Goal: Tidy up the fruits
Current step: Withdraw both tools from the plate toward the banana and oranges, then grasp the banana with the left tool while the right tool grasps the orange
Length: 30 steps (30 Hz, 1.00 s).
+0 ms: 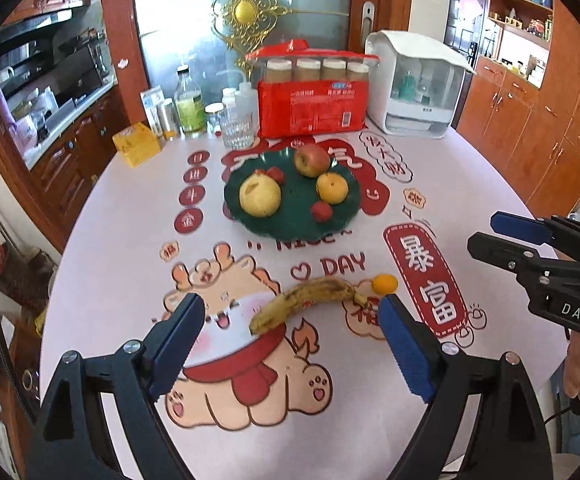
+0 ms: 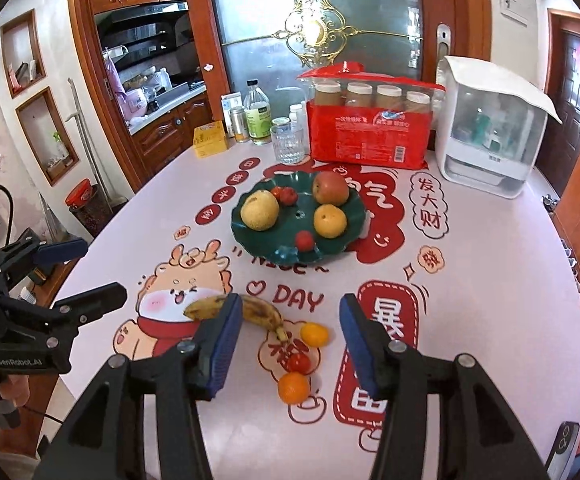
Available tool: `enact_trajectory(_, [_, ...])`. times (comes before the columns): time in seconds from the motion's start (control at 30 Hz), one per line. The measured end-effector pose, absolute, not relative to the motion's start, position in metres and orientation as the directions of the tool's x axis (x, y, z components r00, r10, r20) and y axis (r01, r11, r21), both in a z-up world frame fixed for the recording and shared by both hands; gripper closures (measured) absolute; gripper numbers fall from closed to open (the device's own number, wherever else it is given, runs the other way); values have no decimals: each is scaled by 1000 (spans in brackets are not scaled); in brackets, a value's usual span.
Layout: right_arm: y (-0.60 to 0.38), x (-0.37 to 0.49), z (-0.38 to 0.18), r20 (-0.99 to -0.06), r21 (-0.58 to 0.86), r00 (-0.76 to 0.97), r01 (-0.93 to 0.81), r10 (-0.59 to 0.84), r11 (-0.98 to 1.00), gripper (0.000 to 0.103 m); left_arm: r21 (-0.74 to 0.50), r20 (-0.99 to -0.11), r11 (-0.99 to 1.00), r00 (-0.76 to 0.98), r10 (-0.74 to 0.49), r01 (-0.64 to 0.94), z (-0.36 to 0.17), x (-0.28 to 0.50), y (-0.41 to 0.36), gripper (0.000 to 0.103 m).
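On the round table [image 2: 490,264], covered by a white cloth printed with red characters and a cartoon animal, the fruit lies in two groups. Largest at the far edge are a white countertop appliance [image 2: 490,136] with a clear front and a red pack of lidded cups [image 2: 370,120]; to their left stand a ribbed drinking glass [image 2: 286,144], several bottles and a yellow box [image 2: 209,142].

At mid-table, a dark green scalloped plate [image 2: 330,248] carries a large yellow pear [image 2: 259,210], a red-yellow apple [image 2: 330,188], a smaller yellow pear [image 2: 330,220] and small red fruits at its far and near sides.

Nearer the cameras, off the plate, a spotted banana [image 1: 310,300] rests on the cloth, stem toward a small orange citrus [image 1: 384,284] just beside it. The right wrist view shows a second orange citrus [image 2: 293,387] and a small red fruit [image 2: 298,363] close together, nearer still.

Both grippers hover above the cloth, tilted downward. The left gripper [image 1: 292,340] stands wide, nothing between its blue pads; the banana lies beyond its fingertips. The right gripper [image 2: 290,336] is partly spread and holds nothing, its jaws apart above the loose citrus and red fruit.
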State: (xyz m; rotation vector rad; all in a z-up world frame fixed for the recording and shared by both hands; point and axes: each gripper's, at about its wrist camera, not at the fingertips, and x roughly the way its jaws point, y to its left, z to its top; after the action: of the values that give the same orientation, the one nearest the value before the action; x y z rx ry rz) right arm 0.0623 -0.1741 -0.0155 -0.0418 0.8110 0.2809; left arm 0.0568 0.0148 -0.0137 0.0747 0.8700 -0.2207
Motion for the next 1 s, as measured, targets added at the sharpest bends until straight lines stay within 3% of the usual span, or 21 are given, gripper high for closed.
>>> enact_trajectory(1.0, [-193, 57, -146, -879, 116, 444, -153, 173, 981, 52, -12, -873, 972, 472, -126, 236, -122, 85, 30, 15])
